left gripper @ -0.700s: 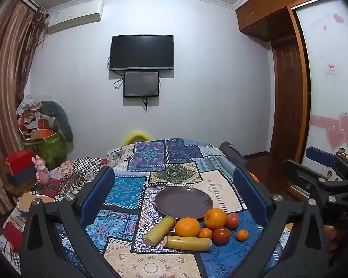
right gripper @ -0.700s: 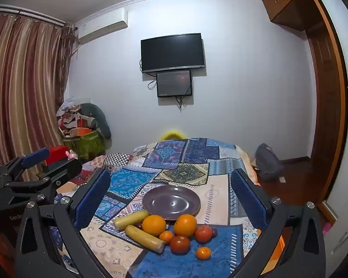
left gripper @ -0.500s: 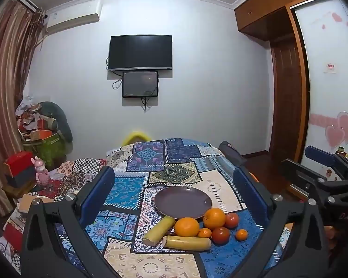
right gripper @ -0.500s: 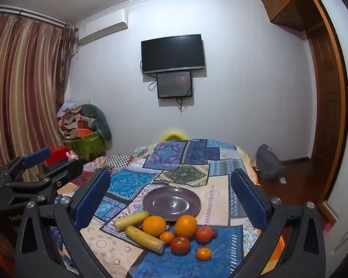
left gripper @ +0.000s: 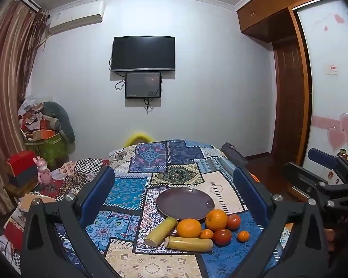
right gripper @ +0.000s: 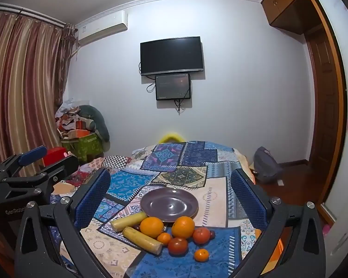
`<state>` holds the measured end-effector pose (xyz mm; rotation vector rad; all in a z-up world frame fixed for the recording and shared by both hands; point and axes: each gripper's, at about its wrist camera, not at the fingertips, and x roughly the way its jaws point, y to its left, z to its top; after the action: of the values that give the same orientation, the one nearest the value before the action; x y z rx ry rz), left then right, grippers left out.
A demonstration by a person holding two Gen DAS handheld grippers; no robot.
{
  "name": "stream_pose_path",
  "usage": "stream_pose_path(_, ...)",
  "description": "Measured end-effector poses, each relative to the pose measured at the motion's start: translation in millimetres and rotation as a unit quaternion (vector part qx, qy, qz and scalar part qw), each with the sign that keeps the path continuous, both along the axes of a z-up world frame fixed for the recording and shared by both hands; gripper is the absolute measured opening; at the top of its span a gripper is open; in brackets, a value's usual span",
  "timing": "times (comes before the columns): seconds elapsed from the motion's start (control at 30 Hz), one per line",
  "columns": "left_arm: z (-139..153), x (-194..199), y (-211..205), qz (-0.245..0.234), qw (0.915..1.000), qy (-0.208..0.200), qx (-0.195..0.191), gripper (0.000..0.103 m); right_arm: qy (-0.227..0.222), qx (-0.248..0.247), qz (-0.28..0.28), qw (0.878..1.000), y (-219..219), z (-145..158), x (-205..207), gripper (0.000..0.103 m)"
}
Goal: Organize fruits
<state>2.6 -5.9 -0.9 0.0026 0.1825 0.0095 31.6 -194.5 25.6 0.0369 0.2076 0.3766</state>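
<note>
Left gripper and right gripper: both spread wide, holding nothing. Fruit pile on patchwork cloth, just before the bare purple plate. Small dark fruit, perhaps a plum. TV on far wall.

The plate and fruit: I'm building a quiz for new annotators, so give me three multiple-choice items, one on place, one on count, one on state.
1. Where does the fruit lie?
A. on the plate
B. on the cloth in front of the plate
C. on the floor

2. How many large oranges are there?
A. two
B. four
C. none

3. How does the right claw stand?
A. shut on an orange
B. shut on nothing
C. open

Key: 1 B, the purple plate is bare and the fruit sits on the patchwork cloth; 2 A, two large oranges; 3 C, the right claw has its pads far apart.
</note>
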Motion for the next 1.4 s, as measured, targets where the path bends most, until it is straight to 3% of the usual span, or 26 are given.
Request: stream_pose_path(1.4, -2.1, 2.1, 5.4, -0.009, 0.9999, 0.007, -0.011, 0.103, 0.001, -0.004, 0.002, 1.0, -0.1, -1.5, -0.5, 0.103)
